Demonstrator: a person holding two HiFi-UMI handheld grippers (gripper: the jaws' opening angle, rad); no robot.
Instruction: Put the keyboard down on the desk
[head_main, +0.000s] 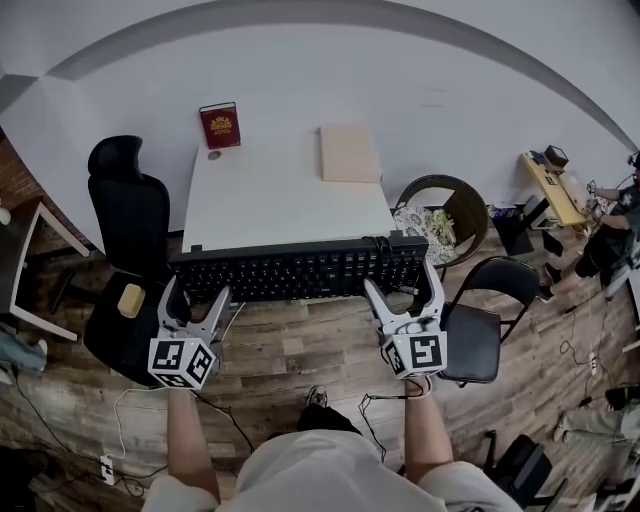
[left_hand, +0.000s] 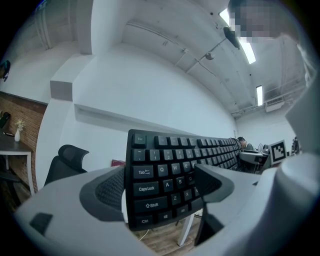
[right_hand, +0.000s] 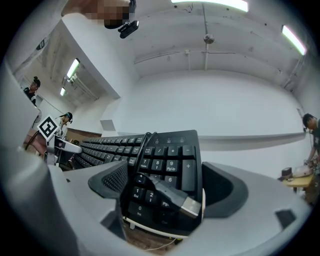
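A long black keyboard (head_main: 300, 270) hangs level in the air, over the front edge of the white desk (head_main: 270, 195). My left gripper (head_main: 198, 296) is shut on its left end, and in the left gripper view the jaws (left_hand: 160, 186) clamp the keyboard (left_hand: 165, 160) around the Shift and Caps Lock keys. My right gripper (head_main: 402, 286) is shut on the right end. In the right gripper view the keyboard's number pad (right_hand: 167, 157) sits between the jaws (right_hand: 165, 187), with its cable and USB plug (right_hand: 182, 202) lying loose on the keys.
On the desk's far side stand a red book (head_main: 220, 126) and a flat tan box (head_main: 350, 153). A black office chair (head_main: 130, 215) is left of the desk. A round wicker chair (head_main: 455, 205) and a black folding chair (head_main: 485, 320) are on the right. Cables trail on the wooden floor (head_main: 290, 350).
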